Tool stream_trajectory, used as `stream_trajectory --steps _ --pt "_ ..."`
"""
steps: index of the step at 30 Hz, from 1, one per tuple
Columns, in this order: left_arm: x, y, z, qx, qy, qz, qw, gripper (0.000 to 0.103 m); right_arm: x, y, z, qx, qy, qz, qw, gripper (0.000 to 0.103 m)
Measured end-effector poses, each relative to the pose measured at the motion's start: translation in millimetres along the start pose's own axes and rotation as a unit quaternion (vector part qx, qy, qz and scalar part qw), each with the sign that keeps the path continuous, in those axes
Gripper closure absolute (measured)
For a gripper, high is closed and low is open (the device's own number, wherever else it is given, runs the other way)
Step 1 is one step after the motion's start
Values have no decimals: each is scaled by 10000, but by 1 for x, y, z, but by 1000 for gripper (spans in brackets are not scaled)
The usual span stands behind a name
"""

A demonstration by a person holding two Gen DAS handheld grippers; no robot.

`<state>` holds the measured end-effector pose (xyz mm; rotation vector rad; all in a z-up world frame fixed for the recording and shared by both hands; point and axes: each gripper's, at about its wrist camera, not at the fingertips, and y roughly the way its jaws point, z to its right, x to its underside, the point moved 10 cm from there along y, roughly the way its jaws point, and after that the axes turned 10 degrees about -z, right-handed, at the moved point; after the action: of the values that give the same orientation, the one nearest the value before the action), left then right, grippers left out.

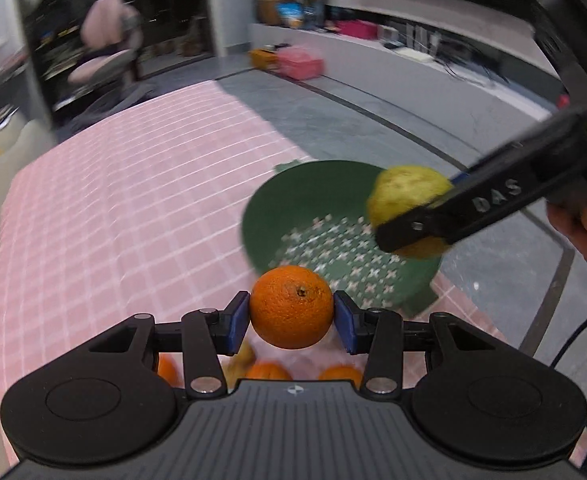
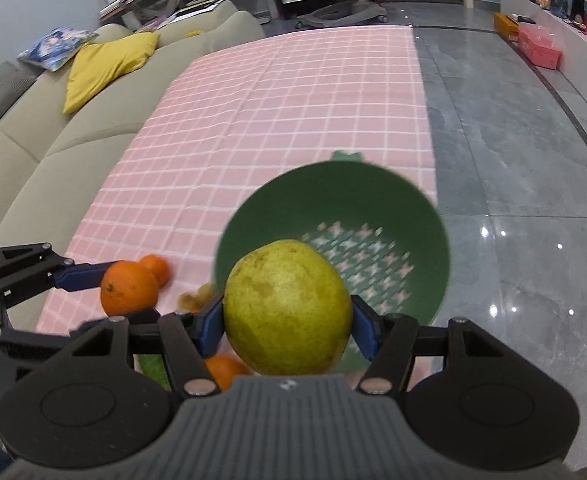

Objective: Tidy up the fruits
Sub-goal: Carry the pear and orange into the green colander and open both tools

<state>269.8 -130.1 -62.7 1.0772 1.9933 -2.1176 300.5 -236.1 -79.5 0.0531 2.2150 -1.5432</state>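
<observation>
Left gripper [image 1: 292, 316] clamps orange [image 1: 292, 307], angled down toward colander [image 1: 261, 216].

Bright orange [image 1: 291, 306] between blue pads [image 1: 238, 322], yellow-green speckled pear [image 2: 287, 307], dark green colander [image 2: 333, 204] with cross-shaped holes, pink tablecloth [image 2: 277, 92] gridded in white, grey marbled floor [image 2: 513, 140].

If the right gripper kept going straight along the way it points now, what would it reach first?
Probably the green colander: the right gripper, shut on the pear, points down into its empty perforated bowl, with nothing visible between. Depth is uncertain in this fisheye view.
</observation>
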Motion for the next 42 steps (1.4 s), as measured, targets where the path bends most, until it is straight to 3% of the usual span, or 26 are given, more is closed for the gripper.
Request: stream_trajectory --steps 7,11,18,22,28,33,34,35,36,39,42 --pt "-27 55 23 -12 794 -320 9963 52 -25 27 31 48 201 0 9998 42" --pt "-23 86 29 -18 1057 -786 9913 52 -24 54 40 55 161 -300 9994 42" --pt "-13 116 39 172 1428 -1104 9834 52 -19 82 40 123 -70 -563 9983 42" --pt "-15 125 38 425 1378 -1195 9823 52 -22 84 36 240 -277 -589 9976 42" --pt "-16 125 37 437 1253 -1210 9837 48 -19 89 35 524 -535 -724 9946 42" --pt "-16 118 33 401 1079 -1186 9862 38 -17 94 36 754 -665 -803 9917 41" --pt "-15 113 32 405 1041 -1168 9869 38 -17 94 36 769 -672 -791 9916 35" --pt "-14 107 30 417 989 -1126 9878 38 -19 91 36 756 -637 -681 9928 22" --pt "-14 101 28 427 925 -1081 9889 38 -22 87 37 786 -616 -551 9935 20" --pt "-13 79 17 405 614 -919 9930 37 -30 70 37 854 -530 -244 9946 21" --pt "-9 41 -3 313 -23 -553 9980 36 -38 48 40 879 -289 92 9957 34"
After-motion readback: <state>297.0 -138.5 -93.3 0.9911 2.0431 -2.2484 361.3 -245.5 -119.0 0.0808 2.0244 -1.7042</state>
